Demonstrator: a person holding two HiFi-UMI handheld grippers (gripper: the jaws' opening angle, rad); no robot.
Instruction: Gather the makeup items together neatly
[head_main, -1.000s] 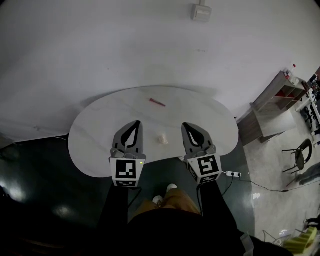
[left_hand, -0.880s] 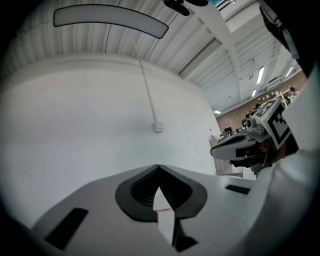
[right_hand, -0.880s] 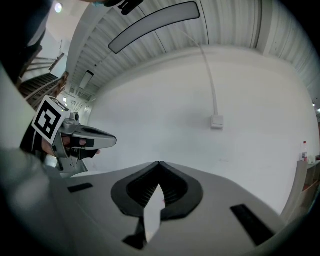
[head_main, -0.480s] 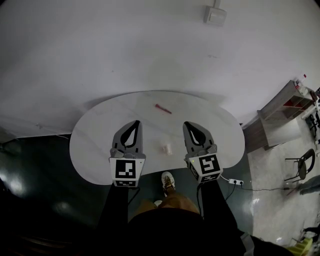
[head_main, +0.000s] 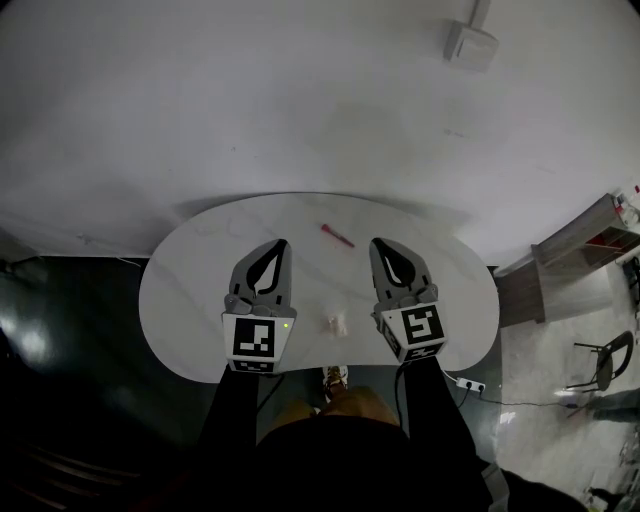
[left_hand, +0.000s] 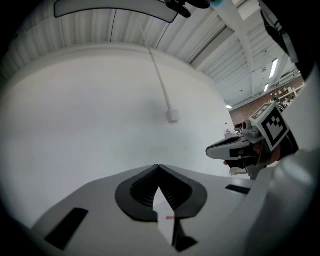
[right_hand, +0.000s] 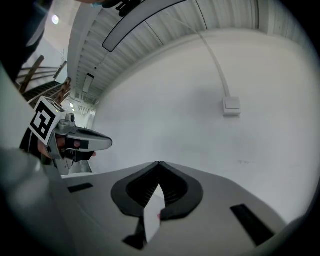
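Table (head_main: 180, 300) holds one red stick (head_main: 337, 235), one pale lump (head_main: 334, 323); left claw (head_main: 281, 244), right claw (head_main: 377, 243) clenched empty.

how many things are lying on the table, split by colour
red slim stick: 1
pale cream small item: 1
total on the table: 2

No legible text — none anywhere
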